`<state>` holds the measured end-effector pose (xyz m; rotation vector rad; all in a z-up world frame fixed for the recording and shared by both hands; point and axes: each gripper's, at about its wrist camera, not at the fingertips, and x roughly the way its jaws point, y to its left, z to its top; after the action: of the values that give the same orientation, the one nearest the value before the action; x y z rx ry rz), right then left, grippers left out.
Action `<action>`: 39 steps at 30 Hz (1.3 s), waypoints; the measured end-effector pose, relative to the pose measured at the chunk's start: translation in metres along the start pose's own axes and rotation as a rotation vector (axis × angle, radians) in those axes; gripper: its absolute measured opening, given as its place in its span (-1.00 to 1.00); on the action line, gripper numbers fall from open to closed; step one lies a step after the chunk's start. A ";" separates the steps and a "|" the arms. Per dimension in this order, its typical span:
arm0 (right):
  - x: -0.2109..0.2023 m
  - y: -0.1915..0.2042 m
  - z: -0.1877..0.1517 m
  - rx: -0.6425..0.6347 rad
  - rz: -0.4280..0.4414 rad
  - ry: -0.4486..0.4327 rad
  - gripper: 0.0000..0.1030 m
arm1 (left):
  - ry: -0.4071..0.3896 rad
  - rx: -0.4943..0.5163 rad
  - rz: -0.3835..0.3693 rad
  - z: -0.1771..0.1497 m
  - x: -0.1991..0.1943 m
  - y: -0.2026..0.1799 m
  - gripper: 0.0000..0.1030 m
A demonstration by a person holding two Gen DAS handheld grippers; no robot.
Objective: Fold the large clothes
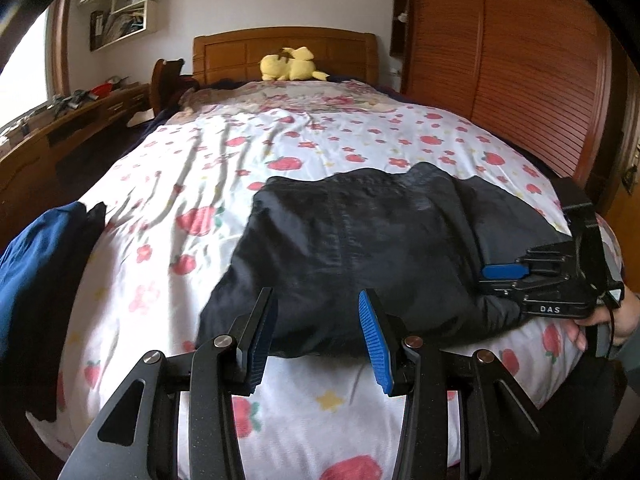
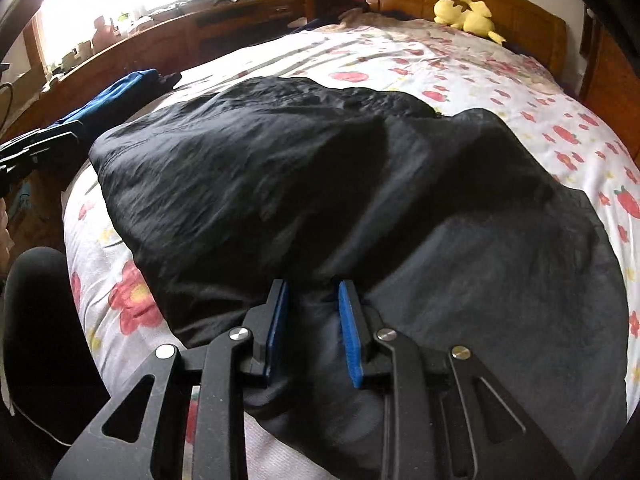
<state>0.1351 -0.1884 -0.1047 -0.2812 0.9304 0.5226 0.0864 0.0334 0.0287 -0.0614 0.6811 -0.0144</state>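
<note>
Black jacket [image 1: 352, 248] lies rumpled at the foot of the bed [image 1: 168, 184], near edge. My left gripper [image 1: 316, 336] hovers over its near hem, jaws apart, nothing between them. My right gripper [image 2: 312, 328] sits low on the jacket's right side, jaws narrowly apart; fabric looks bunched between the pads [image 2: 350, 336], but I can't tell if it's pinched. Risk: slick fabric slipping out mid-lift, or grabbing one layer only, skewing the fold.

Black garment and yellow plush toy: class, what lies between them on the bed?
Only bare strawberry-print sheet lies between the black garment and the yellow plush toy, as both wrist views show.
</note>
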 end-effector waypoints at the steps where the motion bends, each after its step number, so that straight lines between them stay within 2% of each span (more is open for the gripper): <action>1: -0.001 0.001 0.001 0.002 -0.001 0.000 -0.48 | 0.004 -0.007 0.008 -0.001 0.000 0.002 -0.15; 11: -0.005 0.003 -0.006 0.001 -0.016 -0.026 -0.48 | 0.061 -0.083 0.083 -0.007 0.022 0.029 -0.13; 25: -0.007 0.004 -0.014 0.018 -0.032 -0.063 -0.48 | 0.167 -0.137 0.083 -0.026 0.068 0.043 -0.04; 33: -0.016 0.005 -0.003 0.029 -0.023 -0.028 -0.48 | 0.155 -0.170 0.075 -0.027 0.073 0.050 -0.04; 36: -0.027 0.014 -0.003 -0.007 0.013 -0.038 -0.48 | 0.152 -0.153 0.079 -0.029 0.073 0.048 -0.04; 38: -0.025 0.019 -0.006 -0.023 0.004 -0.014 -0.48 | 0.146 -0.143 0.077 -0.030 0.070 0.047 -0.09; 39: -0.023 0.021 -0.009 -0.031 -0.007 -0.009 -0.48 | 0.143 -0.140 0.070 -0.030 0.069 0.046 -0.21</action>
<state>0.1062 -0.1815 -0.0907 -0.3098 0.9133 0.5313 0.1211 0.0752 -0.0412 -0.1720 0.8260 0.0965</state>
